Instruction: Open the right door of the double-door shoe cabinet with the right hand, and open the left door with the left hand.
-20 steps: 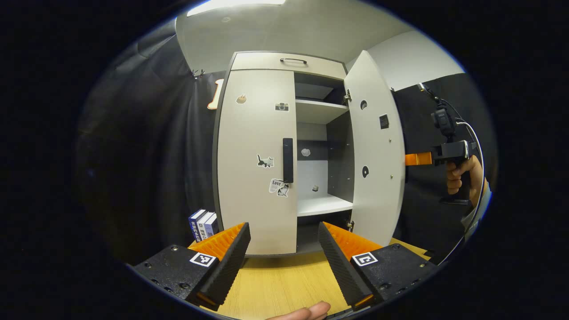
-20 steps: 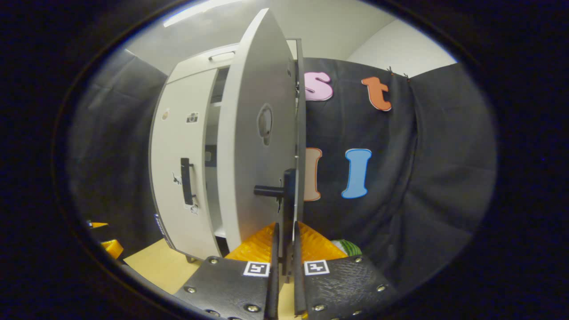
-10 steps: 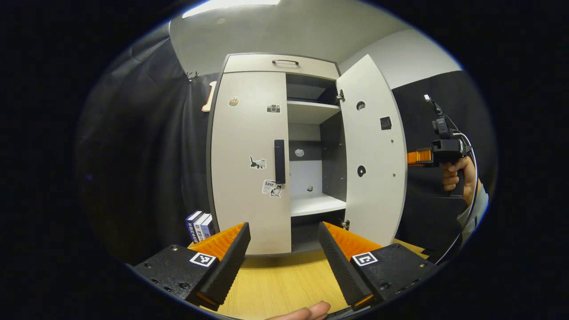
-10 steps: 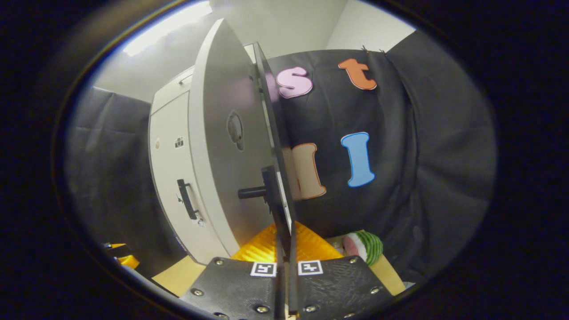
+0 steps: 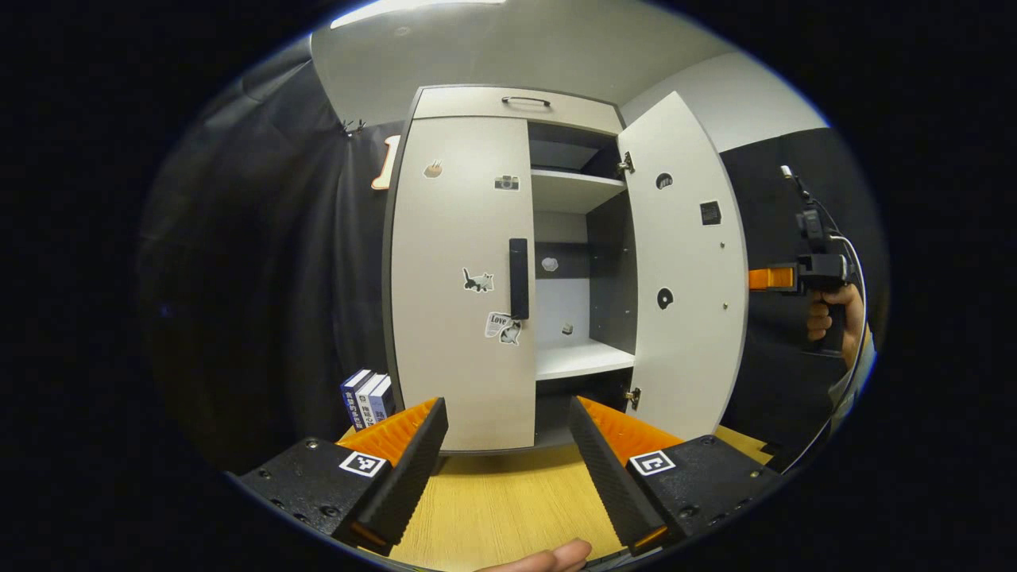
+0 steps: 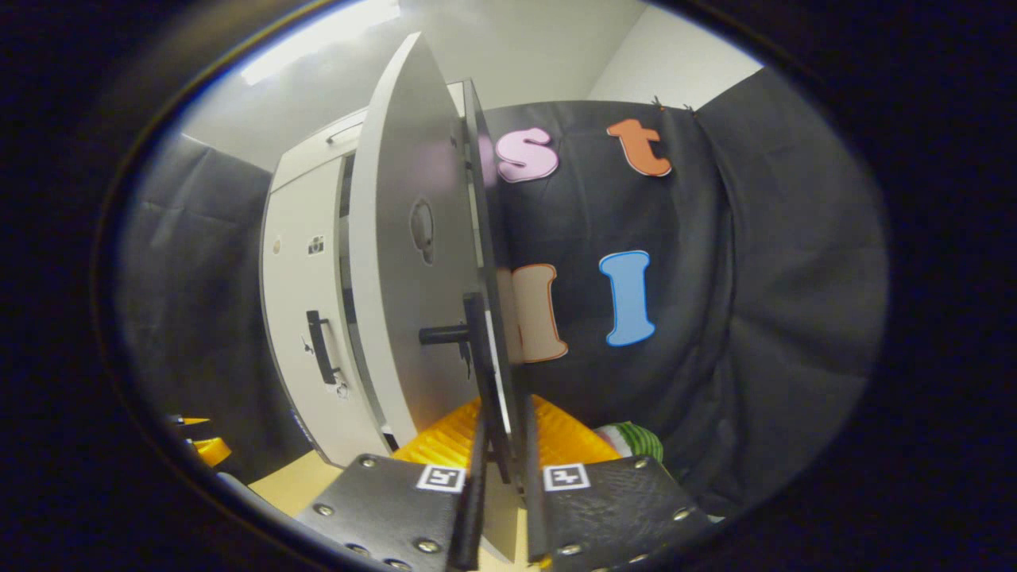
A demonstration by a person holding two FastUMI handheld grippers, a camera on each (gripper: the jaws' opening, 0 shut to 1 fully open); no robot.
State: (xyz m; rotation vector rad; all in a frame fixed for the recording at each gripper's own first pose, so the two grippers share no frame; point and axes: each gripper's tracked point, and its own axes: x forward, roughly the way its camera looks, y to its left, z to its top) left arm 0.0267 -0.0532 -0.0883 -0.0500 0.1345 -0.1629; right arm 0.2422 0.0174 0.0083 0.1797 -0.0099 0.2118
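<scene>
Right gripper (image 6: pixel 499 485) is clenched on the right door's handle (image 6: pixel 477 349); the left gripper (image 5: pixel 508 453) gapes. The stiff, light left door (image 5: pixel 461 278) wants gripping by its bar handle (image 5: pixel 518 278) at twelve o'clock.

Your right door (image 5: pixel 685 270) stands wide open; the left door (image 5: pixel 461 278), black-handled and stickered, is shut

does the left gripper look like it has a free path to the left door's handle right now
Probably yes. The left gripper is open and faces the closed left door, whose black handle stands just above the gap between its fingers. Only bare wooden tabletop lies between; the right door swings clear.
</scene>
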